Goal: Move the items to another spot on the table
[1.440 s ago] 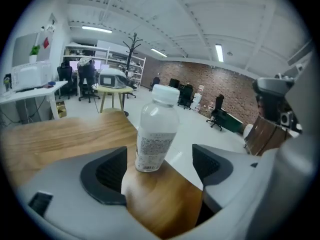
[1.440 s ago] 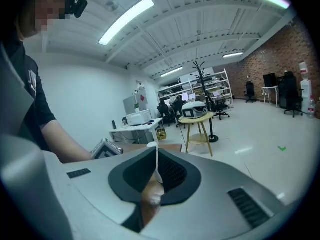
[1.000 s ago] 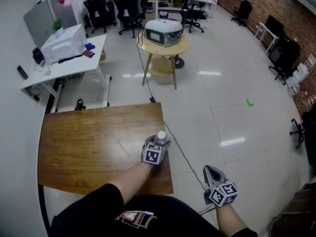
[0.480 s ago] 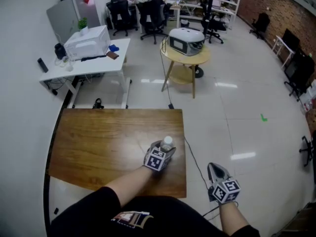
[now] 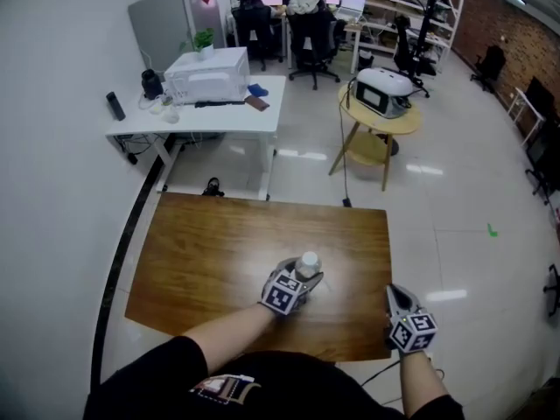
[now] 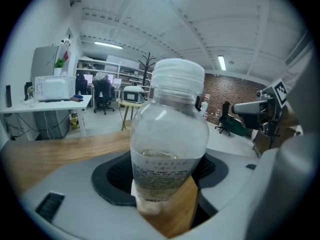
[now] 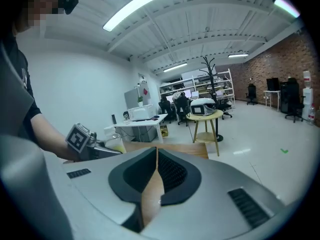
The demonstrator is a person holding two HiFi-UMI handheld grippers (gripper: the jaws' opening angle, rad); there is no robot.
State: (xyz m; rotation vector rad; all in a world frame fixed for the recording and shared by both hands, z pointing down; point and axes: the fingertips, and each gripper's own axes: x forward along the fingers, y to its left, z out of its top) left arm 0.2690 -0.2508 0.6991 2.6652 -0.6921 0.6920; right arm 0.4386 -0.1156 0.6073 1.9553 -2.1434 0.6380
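Observation:
A clear plastic bottle (image 6: 167, 149) with a white cap and a printed label stands upright between the jaws of my left gripper (image 6: 165, 186). Both pads press on its lower body. In the head view the bottle (image 5: 308, 262) and the left gripper (image 5: 300, 277) are over the front middle of the wooden table (image 5: 210, 243). I cannot tell whether the bottle's base rests on the wood. My right gripper (image 5: 395, 294) hovers at the table's front right corner, jaws shut with nothing between them. Its own view shows the closed right gripper (image 7: 156, 156) and the bottle (image 7: 115, 142) to its left.
Beyond the wooden table stand a white desk (image 5: 201, 116) with a white box-like machine (image 5: 208, 74), and a round wooden side table (image 5: 378, 118) carrying a white appliance. A black cable (image 5: 346, 191) runs over the floor to the table's far edge. Office chairs stand at the back.
The left gripper with the bottle has moved from near the table's right edge toward its middle. The right gripper has come in from over the floor to the table's front right corner.

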